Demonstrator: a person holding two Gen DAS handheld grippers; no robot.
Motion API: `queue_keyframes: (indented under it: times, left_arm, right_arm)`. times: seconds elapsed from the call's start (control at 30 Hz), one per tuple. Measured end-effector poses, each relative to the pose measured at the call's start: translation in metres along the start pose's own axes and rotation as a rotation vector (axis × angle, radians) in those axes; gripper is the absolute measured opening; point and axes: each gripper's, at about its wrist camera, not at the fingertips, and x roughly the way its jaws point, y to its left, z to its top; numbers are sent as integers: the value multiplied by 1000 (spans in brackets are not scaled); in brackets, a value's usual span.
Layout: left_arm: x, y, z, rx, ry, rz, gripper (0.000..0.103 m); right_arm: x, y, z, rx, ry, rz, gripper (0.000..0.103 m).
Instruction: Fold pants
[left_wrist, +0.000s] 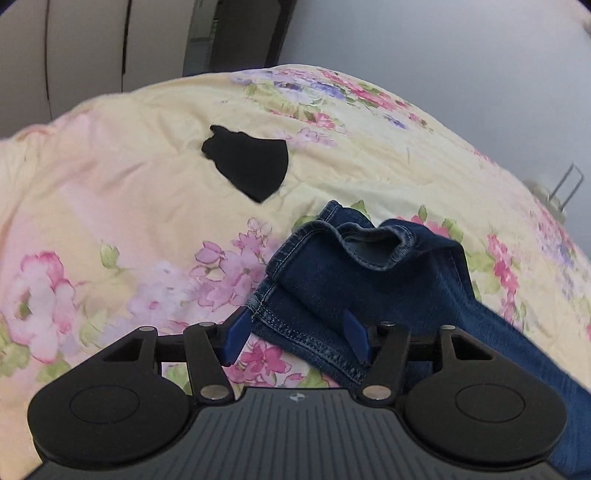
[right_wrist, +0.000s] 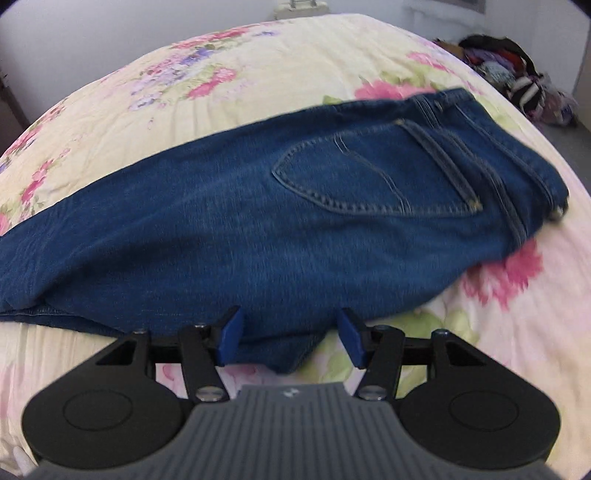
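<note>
Dark blue jeans lie on a floral bedspread. In the left wrist view the leg hems (left_wrist: 354, 258) are bunched in front of my left gripper (left_wrist: 295, 338), whose blue fingers stand open around the hem edge. In the right wrist view the seat with a back pocket (right_wrist: 369, 177) and the waistband at the right lie flat, the legs running off to the left. My right gripper (right_wrist: 291, 338) is open, its fingers astride the near edge of the jeans at the crotch.
A small black cloth (left_wrist: 251, 162) lies on the bedspread (left_wrist: 129, 206) beyond the hems. A pile of clothes (right_wrist: 517, 81) sits on the floor past the bed's right corner. Wardrobe doors (left_wrist: 85, 48) and a grey wall stand behind the bed.
</note>
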Motion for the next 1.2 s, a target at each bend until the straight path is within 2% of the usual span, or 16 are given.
queue_keyframes:
  times: [0.07, 0.17, 0.2, 0.27, 0.3, 0.43, 0.53, 0.63, 0.67, 0.7, 0.73, 0.8, 0.87, 0.93, 1.07, 1.2]
  left_arm:
    - [15, 12, 3, -91, -2, -29, 67]
    - [37, 15, 6, -118, -13, -3, 63]
    - [41, 14, 7, -111, -24, 3, 57]
    - [44, 9, 10, -91, -38, 10, 28]
    - [44, 4, 13, -68, -43, 30, 9]
    - [28, -24, 20, 70, -124, 78, 6]
    - [14, -37, 29, 115, -152, 90, 5]
    - [6, -47, 39, 146, -157, 118, 5]
    - [2, -50, 42, 152, -164, 132, 5]
    - [-2, -53, 47, 152, -173, 133, 5]
    - [-8, -54, 52, 152, -182, 124, 5]
    - [-12, -59, 59, 164, -178, 143, 5]
    - [-3, -61, 56, 200, -135, 200, 5]
    - [12, -52, 45, 197, -74, 252, 5]
    - [32, -33, 23, 211, -20, 296, 5]
    - [44, -34, 14, 244, -10, 286, 5]
  right_arm:
    - [-1, 2, -14, 62, 18, -8, 54]
    - [-1, 6, -27, 101, 50, -1, 57]
    - [-1, 11, -31, 85, 53, -13, 57]
    - [-3, 21, -37, 60, 40, -32, 57]
    - [-5, 25, -39, 56, 26, -31, 57]
    - [-14, 39, -46, 50, -41, -91, 57]
    - [-16, 44, -49, 71, -82, -112, 56]
    - [-4, 47, -47, 46, -80, -189, 53]
    - [-4, 43, -41, 57, -76, -194, 43]
    - [-5, 38, -40, 87, -86, -178, 11]
    - [-9, 33, -38, 112, -105, -170, 5]
    - [-28, 25, -30, 135, -161, -137, 4]
    - [-43, 20, -21, 111, -183, -139, 1]
    - [-45, 9, -15, 107, -168, -145, 1]
    - [-25, 0, -22, 98, -90, -159, 1]
    - [-16, -2, -25, 92, -74, -166, 1]
